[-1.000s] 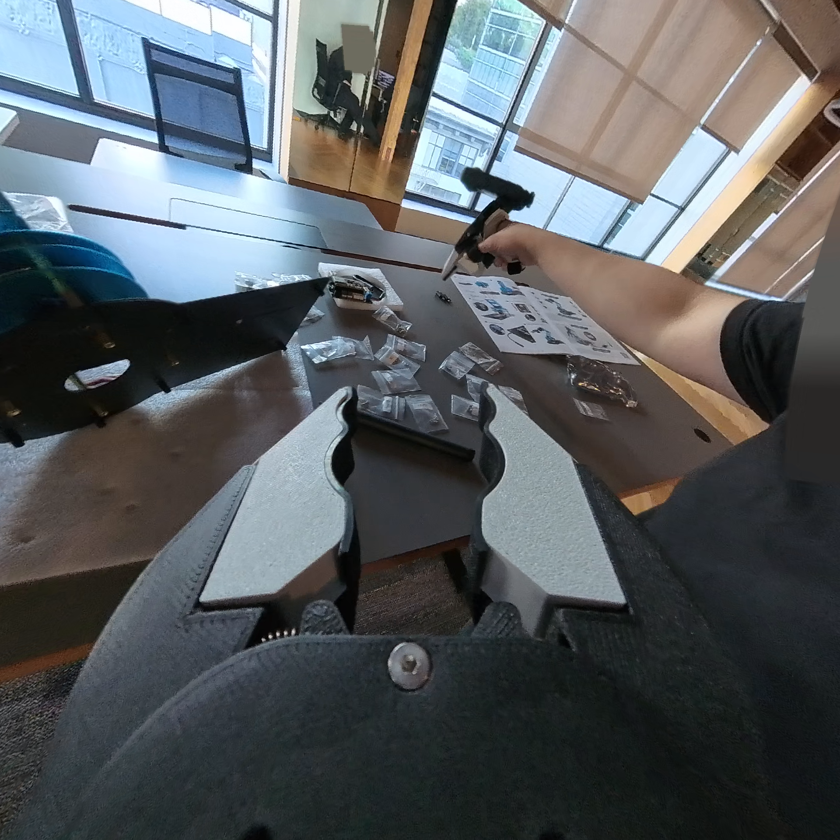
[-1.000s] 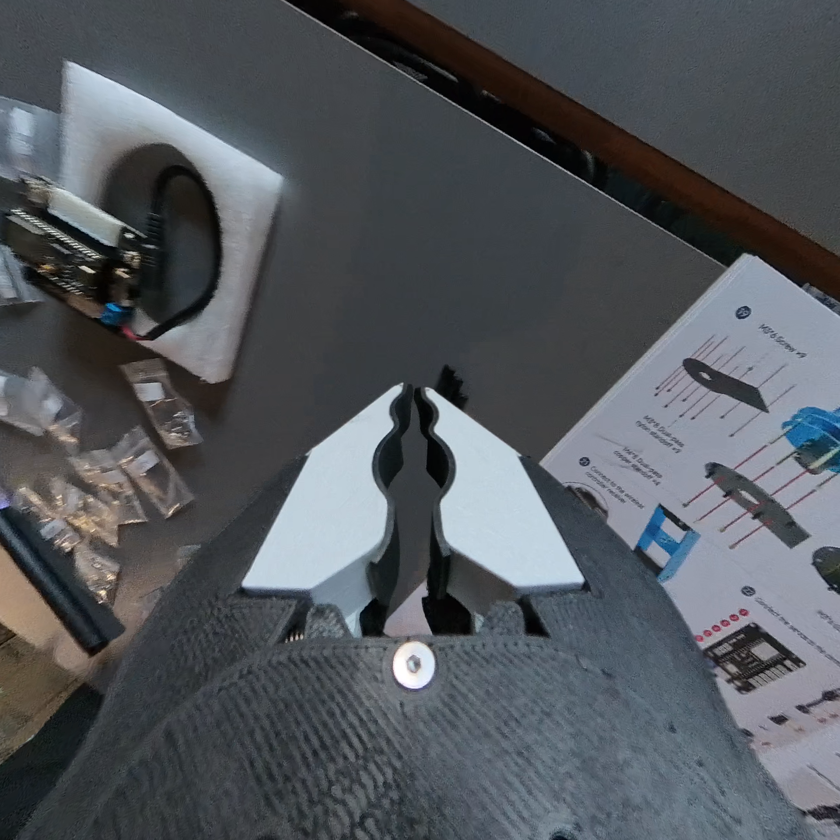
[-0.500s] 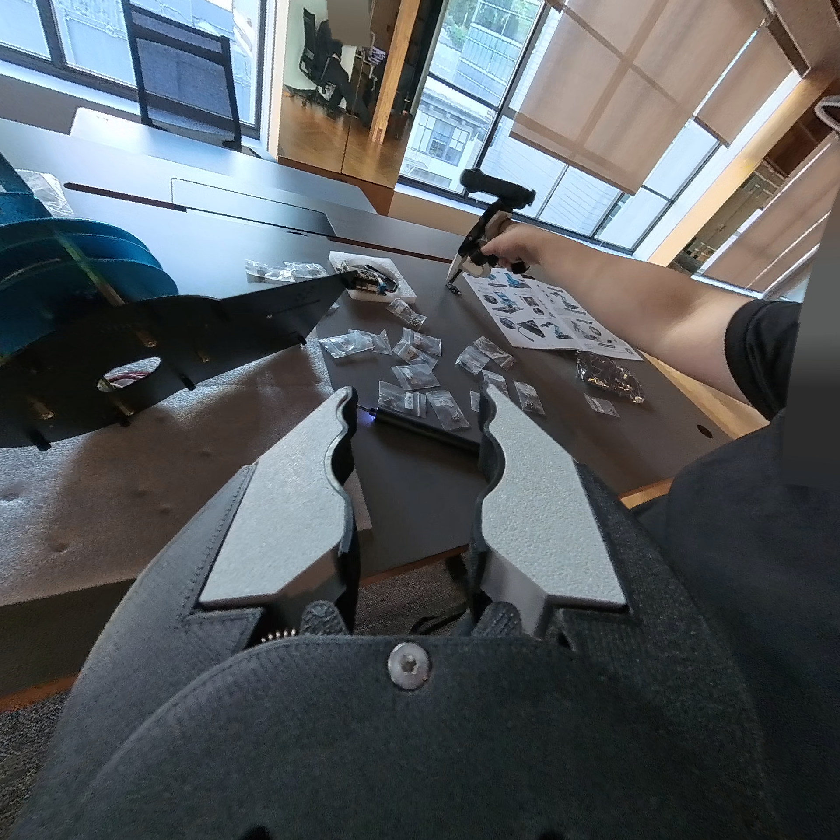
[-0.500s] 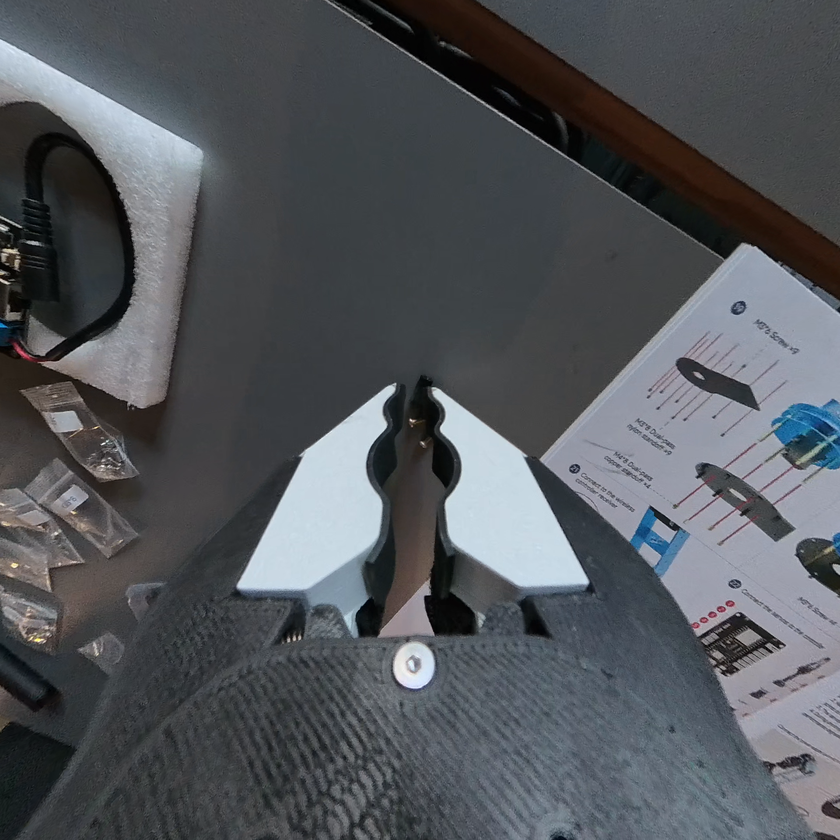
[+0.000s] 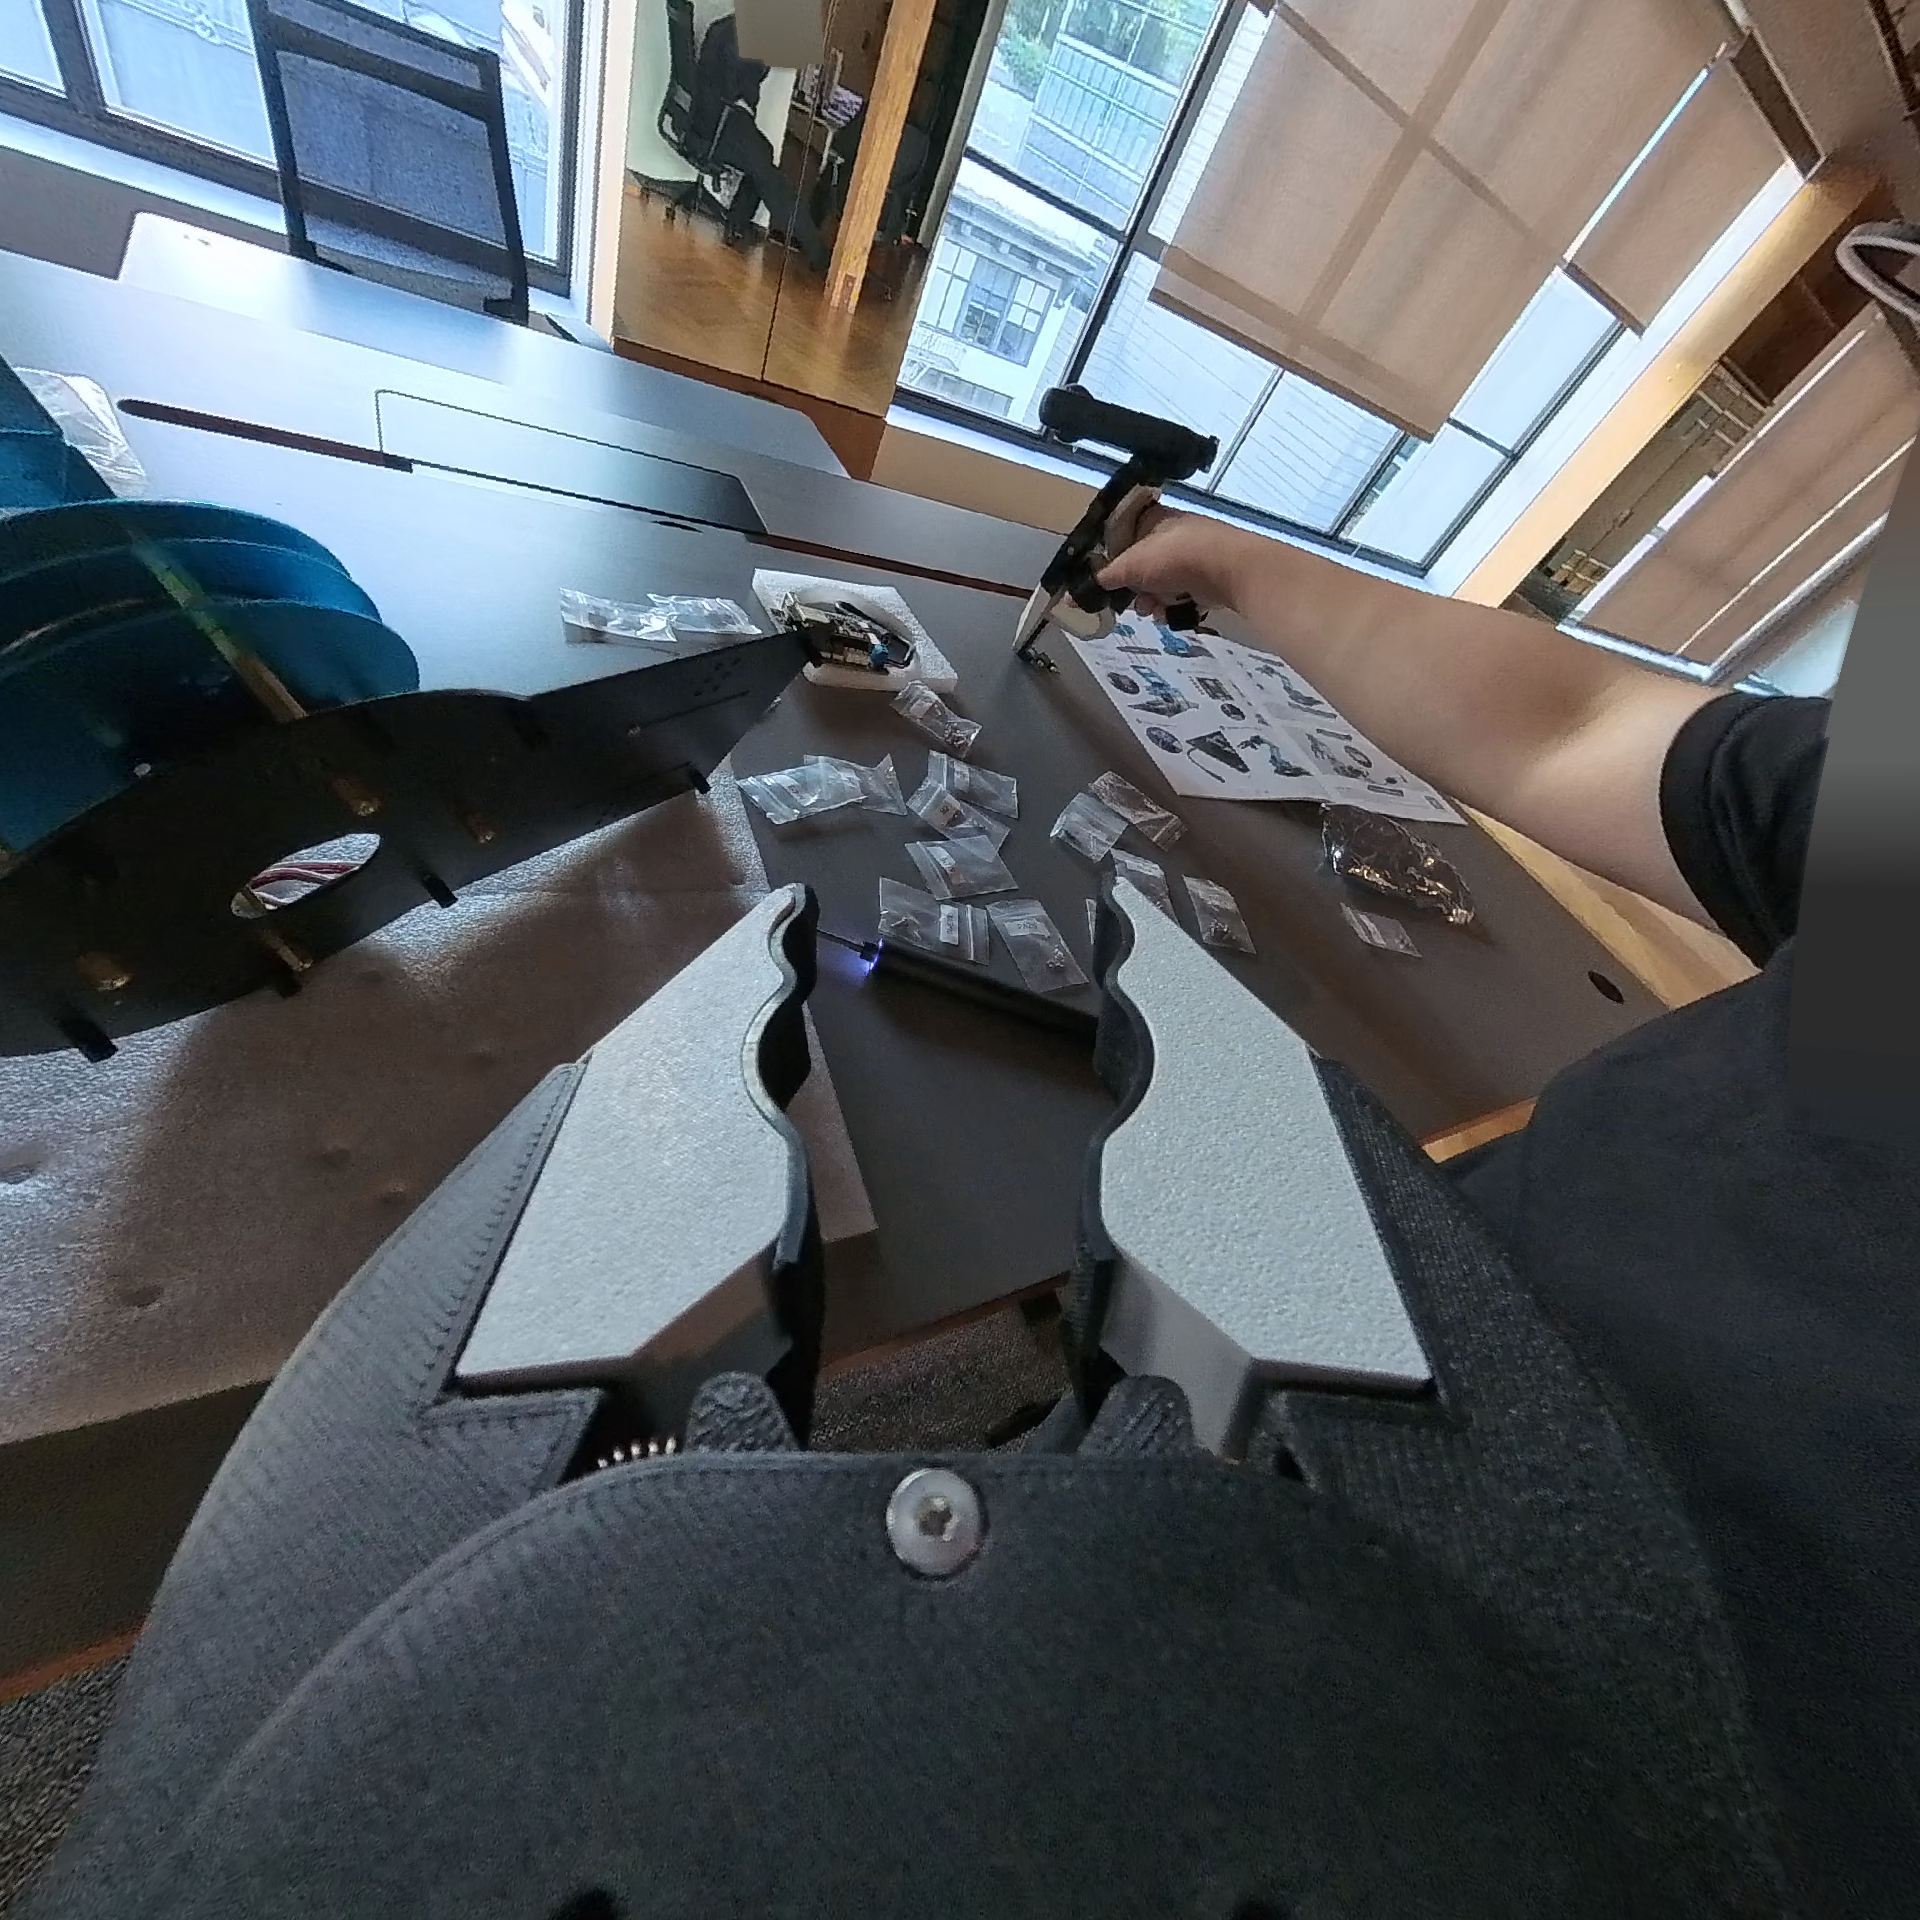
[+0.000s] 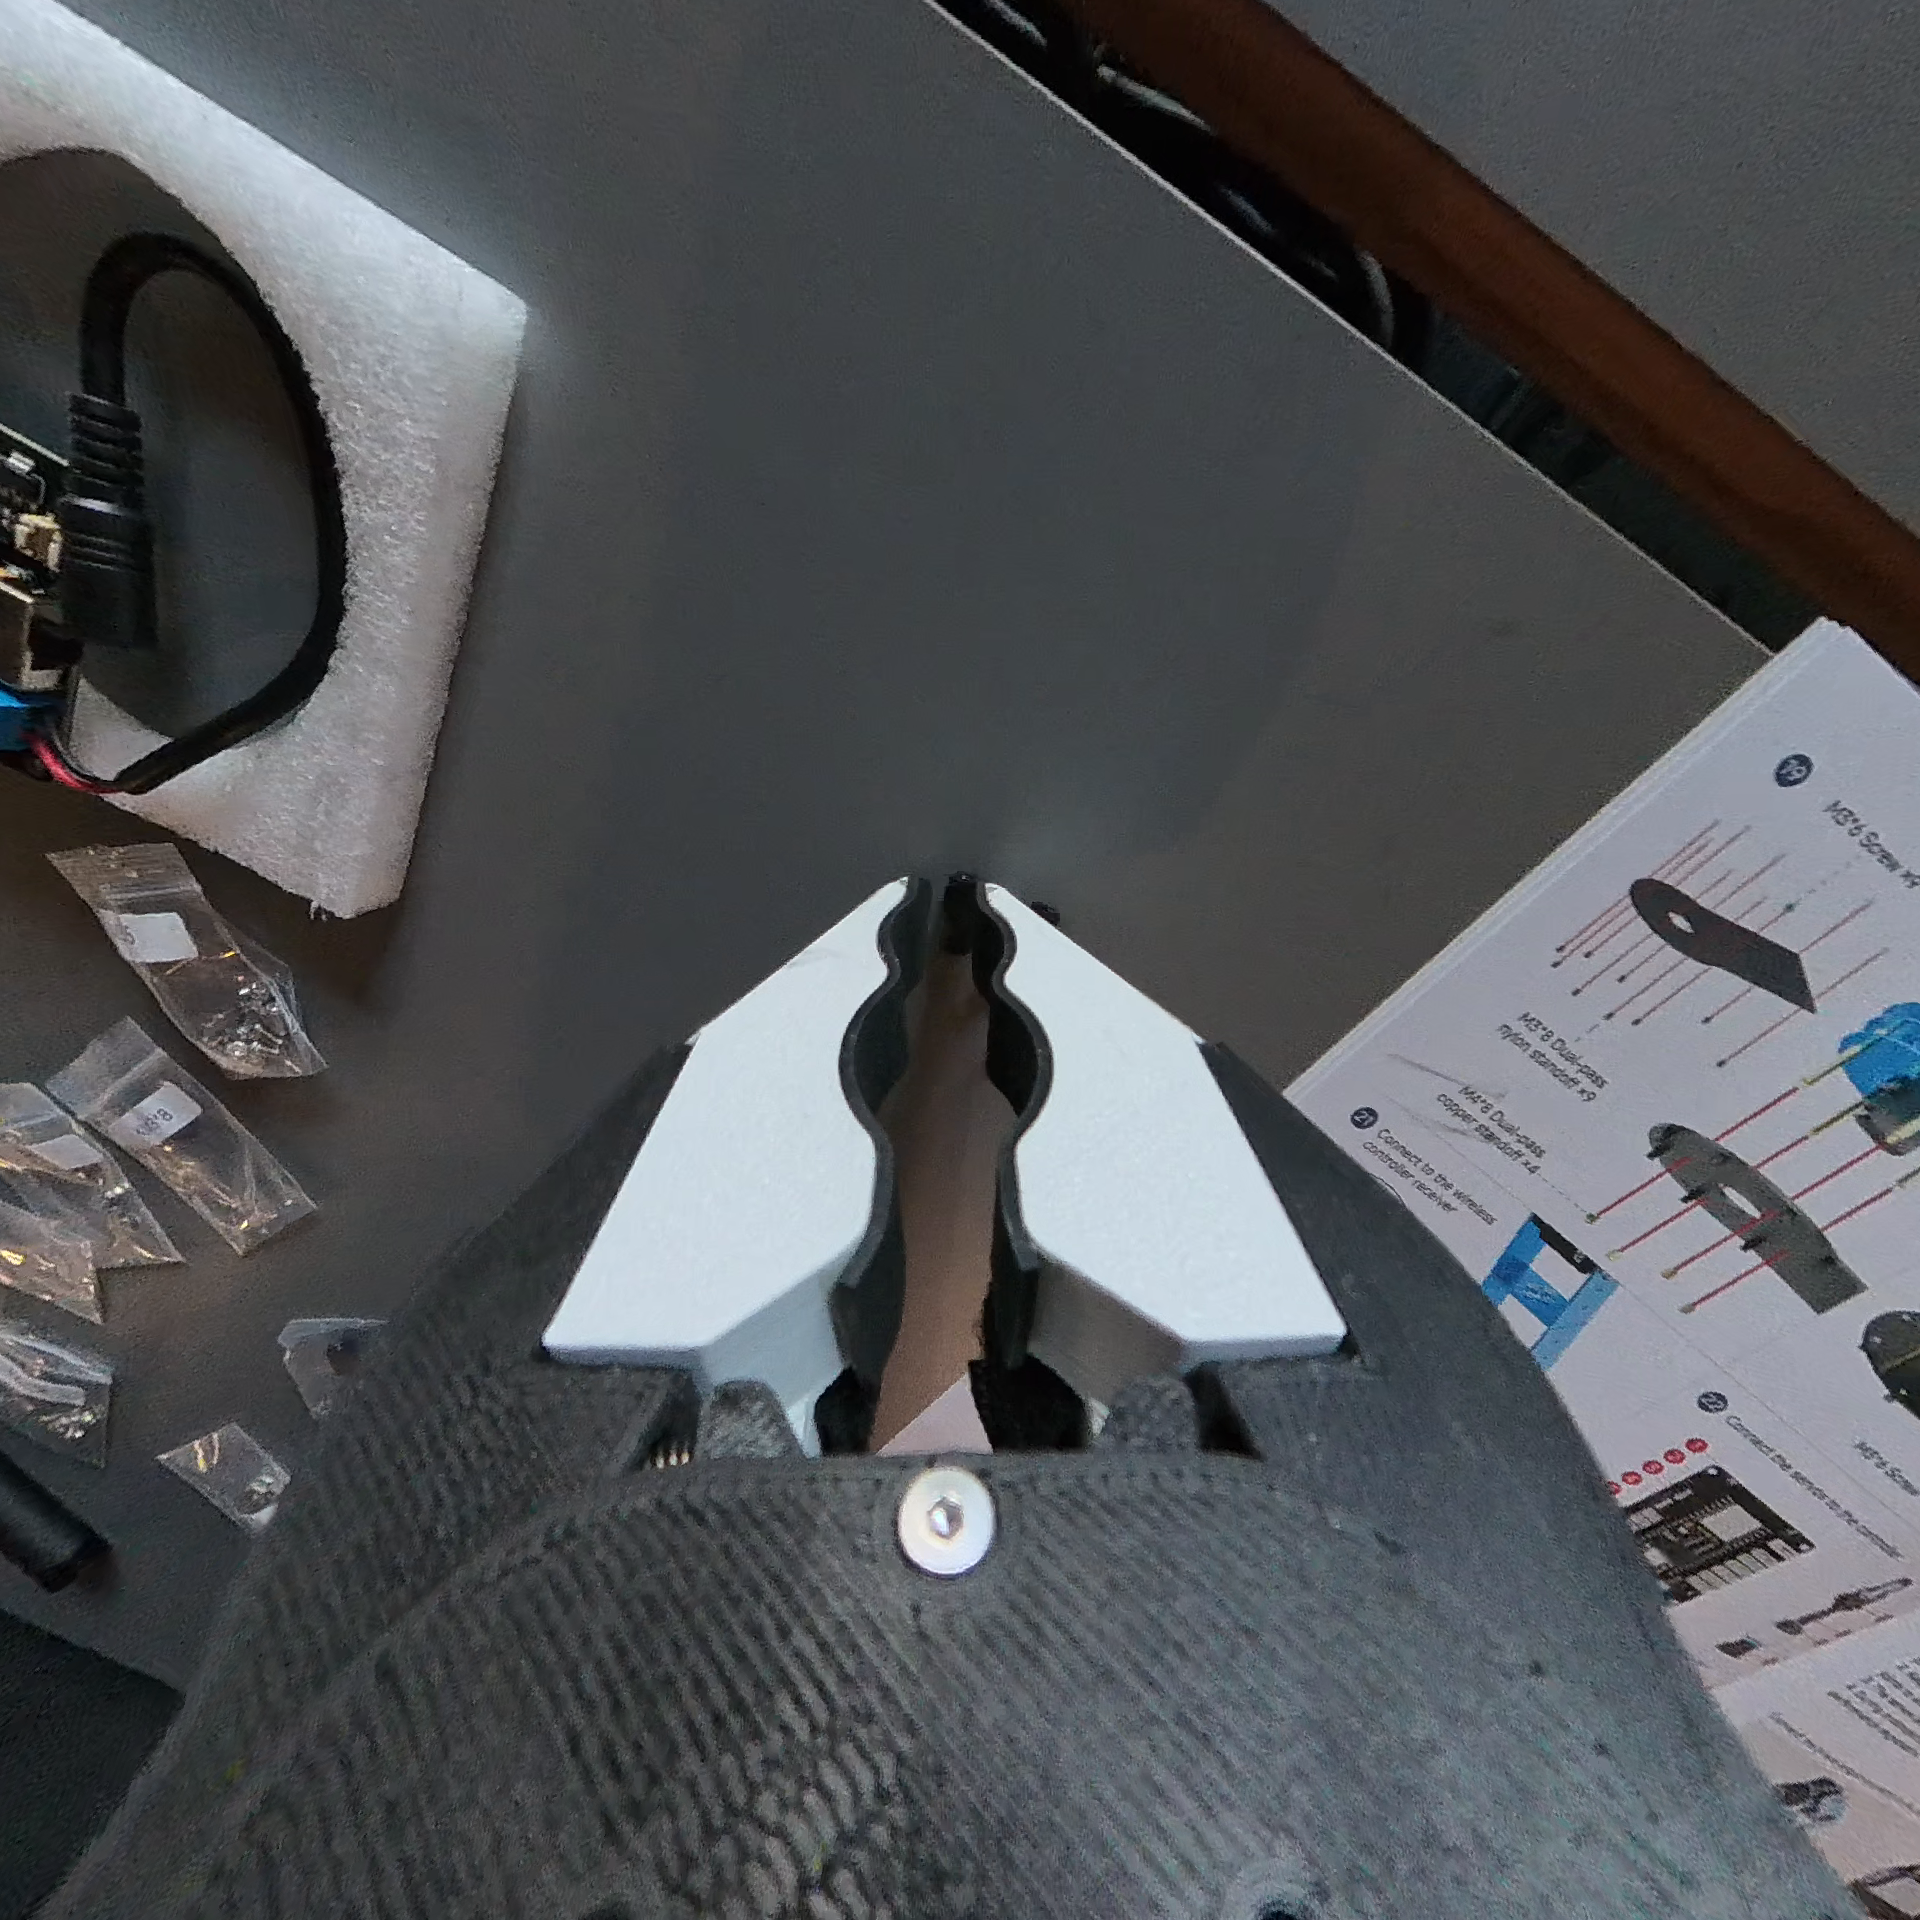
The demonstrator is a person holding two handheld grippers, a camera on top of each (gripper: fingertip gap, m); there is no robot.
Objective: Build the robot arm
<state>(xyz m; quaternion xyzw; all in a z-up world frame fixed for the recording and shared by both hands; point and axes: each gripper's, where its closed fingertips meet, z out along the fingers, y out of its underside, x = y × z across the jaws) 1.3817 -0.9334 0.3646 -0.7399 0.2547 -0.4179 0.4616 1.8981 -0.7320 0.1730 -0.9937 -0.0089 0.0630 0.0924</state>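
**Small dark fastener pinched at the tips: risk of loss**

The right hand-held gripper (image 6: 951, 894) is clenched almost fully, its tips down at the dark surface (image 6: 935, 468) with a small dark part, seemingly a screw (image 6: 958, 914), caught between them. A second small dark piece (image 6: 1051, 914) lies just beside the right tip. The printed instruction sheet (image 6: 1662, 1091) lies to its right; the white foam block (image 6: 416, 436) carrying a circuit board and black cable lies to its left.

The left hand-held gripper (image 5: 951, 914) is released, jaws wide and holding nothing, hovering near the front edge of the surface above a dark pen-shaped driver (image 5: 977, 982) and scattered clear parts bags (image 5: 956, 862). A black plate assembly (image 5: 364, 790) with blue discs rests on grey foam to the left.

Hazards, as judged:
- The grip is at the extreme tips only; a tilt or slackening could let the part pop out and roll off.
- Tips pressing on the surface may scrape or skid.
- The loose piece alongside could be knocked away.
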